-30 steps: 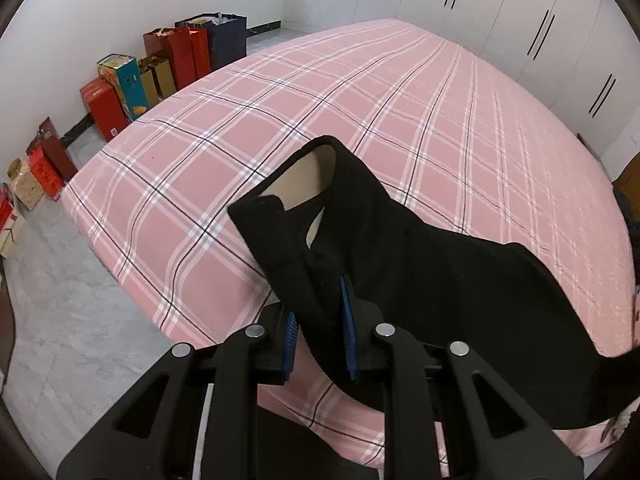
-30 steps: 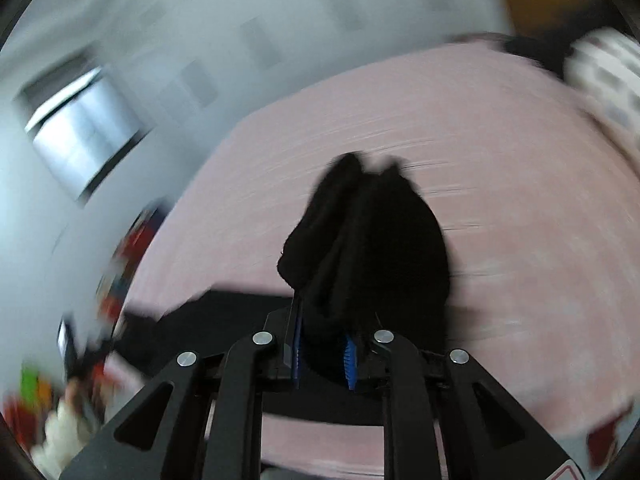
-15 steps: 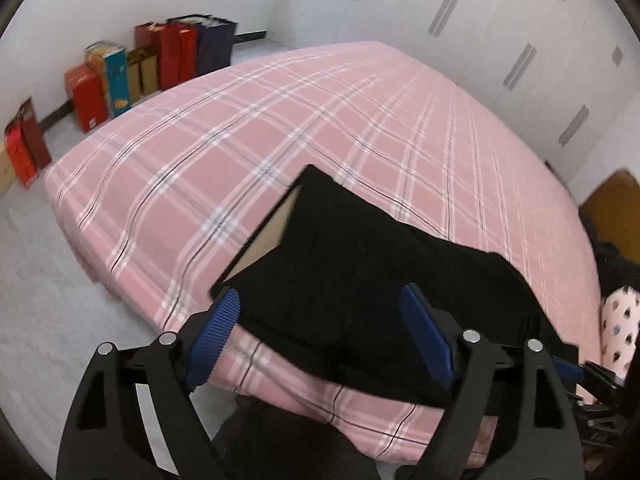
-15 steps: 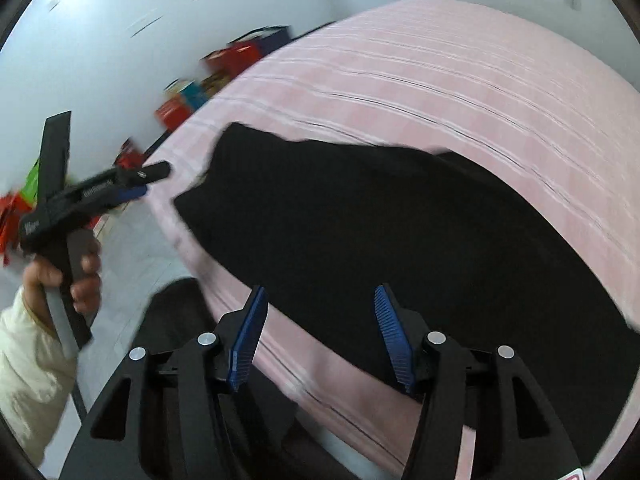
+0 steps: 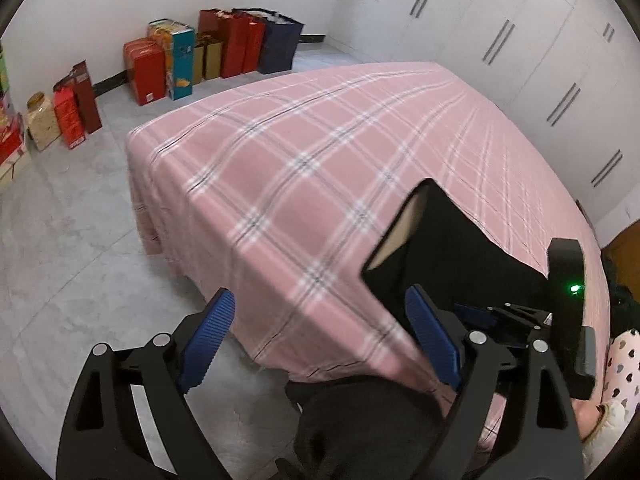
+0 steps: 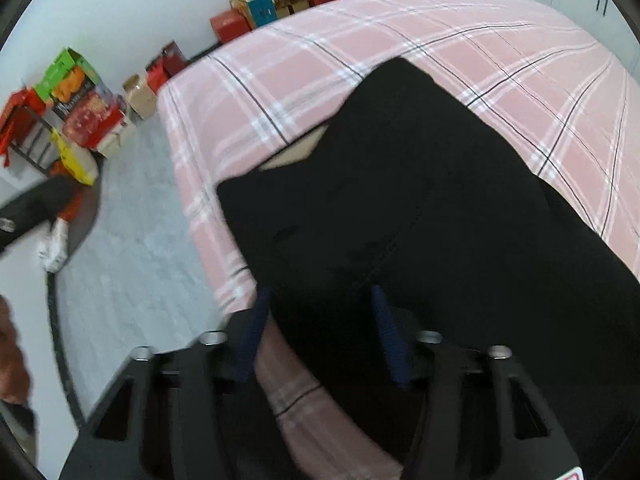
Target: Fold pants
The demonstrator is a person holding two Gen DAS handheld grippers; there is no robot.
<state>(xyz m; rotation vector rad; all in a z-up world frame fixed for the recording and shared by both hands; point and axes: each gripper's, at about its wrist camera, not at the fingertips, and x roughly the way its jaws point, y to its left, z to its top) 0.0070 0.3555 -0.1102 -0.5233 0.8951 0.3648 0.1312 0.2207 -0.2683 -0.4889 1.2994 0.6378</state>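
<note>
One pair of black pants (image 6: 420,208) lies on one bed with a pink plaid sheet (image 5: 320,160). Two grippers show, the left gripper (image 5: 320,340) and the right gripper (image 6: 320,332). One dark blue bag (image 5: 280,42) stands by the wall.

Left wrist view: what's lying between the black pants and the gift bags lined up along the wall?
Only bare pink plaid bedsheet, then grey floor. Nothing else lies between the black pants and the gift bags, as the left wrist view shows.
</note>
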